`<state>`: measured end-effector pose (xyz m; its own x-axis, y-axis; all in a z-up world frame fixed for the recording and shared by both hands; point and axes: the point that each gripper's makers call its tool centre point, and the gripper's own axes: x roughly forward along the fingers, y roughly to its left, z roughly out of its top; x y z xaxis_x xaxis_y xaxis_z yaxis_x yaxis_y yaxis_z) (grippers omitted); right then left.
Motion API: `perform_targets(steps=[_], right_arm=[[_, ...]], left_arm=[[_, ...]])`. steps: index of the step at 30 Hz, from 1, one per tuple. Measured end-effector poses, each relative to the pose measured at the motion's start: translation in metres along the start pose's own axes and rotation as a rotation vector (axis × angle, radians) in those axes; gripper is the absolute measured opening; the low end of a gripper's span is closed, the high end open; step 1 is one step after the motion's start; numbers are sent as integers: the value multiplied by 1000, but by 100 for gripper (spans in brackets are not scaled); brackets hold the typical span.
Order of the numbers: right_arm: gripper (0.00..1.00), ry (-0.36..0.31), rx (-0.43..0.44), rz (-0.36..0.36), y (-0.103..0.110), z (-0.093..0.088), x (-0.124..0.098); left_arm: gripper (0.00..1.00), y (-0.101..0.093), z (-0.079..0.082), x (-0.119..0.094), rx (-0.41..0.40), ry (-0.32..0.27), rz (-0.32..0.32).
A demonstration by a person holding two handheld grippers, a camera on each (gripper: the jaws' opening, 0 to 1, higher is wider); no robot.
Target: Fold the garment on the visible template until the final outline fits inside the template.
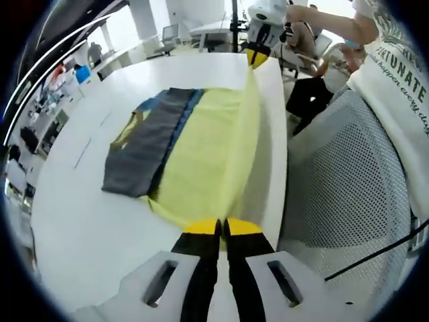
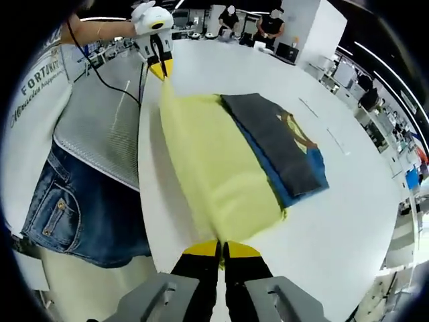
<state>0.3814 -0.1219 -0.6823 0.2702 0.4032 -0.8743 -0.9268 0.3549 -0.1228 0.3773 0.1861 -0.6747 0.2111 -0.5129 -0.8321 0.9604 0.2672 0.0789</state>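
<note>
Closest in the left gripper view, the left gripper (image 1: pixel 222 227) has its yellow-tipped jaws pressed together on the near edge of the yellow garment (image 1: pixel 208 151). In the right gripper view the right gripper (image 2: pixel 221 249) pinches the garment (image 2: pixel 214 168) the same way at the other end — each tool shows far off in the other's view, nipping the same lifted edge (image 1: pixel 257 56) (image 2: pixel 159 67). The cloth runs taut between them as a raised fold along the side of the white table (image 1: pixel 80 221) nearest the person (image 2: pixel 80 174). A dark grey and blue part (image 1: pixel 144 144) lies flat on the table, beside the yellow. Bare tabletop (image 2: pixel 348 228) spreads wide beyond it.
</note>
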Motion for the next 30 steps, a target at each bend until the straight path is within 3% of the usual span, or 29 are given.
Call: perform_targets(steps=[30], right_arm=[[0, -32, -45, -168, -86, 39, -15]], left_arm=[[0, 88, 46, -14, 94, -39, 137]])
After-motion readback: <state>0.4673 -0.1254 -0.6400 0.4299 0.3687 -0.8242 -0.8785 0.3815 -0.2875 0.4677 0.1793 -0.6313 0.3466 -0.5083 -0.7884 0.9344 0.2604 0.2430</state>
